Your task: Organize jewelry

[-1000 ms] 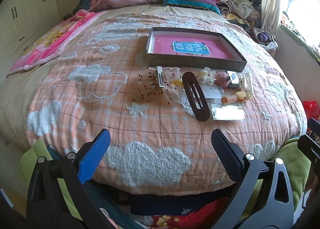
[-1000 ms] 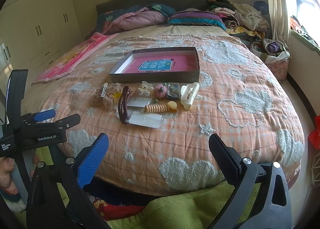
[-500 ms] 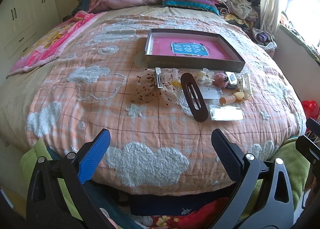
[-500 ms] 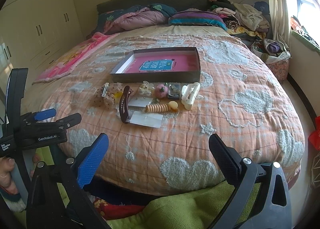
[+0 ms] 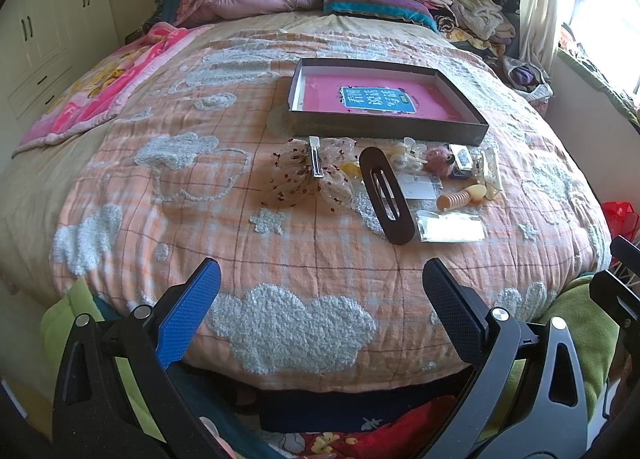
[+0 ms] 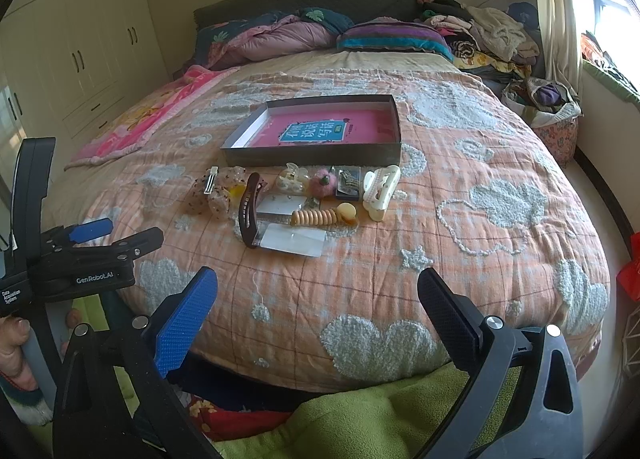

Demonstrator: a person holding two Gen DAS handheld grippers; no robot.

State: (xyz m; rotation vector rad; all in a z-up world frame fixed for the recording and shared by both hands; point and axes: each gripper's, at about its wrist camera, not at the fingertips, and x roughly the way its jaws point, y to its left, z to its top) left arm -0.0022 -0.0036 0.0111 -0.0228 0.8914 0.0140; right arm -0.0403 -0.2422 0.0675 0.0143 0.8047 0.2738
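Bed: your big bed (image 6: 500,163) has an orange quilt with fluffy clouds on it
Box: the flat dark box (image 6: 316,133) sits in the middle of the quilt, pink inside, with nothing put in it yet
Hair things and jewelry: they lie in a bunch just in front of the box, on the quilt
Brown clip: your long brown clip (image 5: 386,195) lies beside the dotted bow (image 5: 310,175)
White clip: the white claw clip (image 6: 380,187) is at the right end of the bunch
Shiny bag: a small clear bag (image 5: 450,226) lies nearest to you
Left gripper: your left gripper (image 5: 320,291) is spread wide, holding nothing, near the bed's edge
Right gripper: your right gripper (image 6: 318,293) is spread wide too, holding nothing
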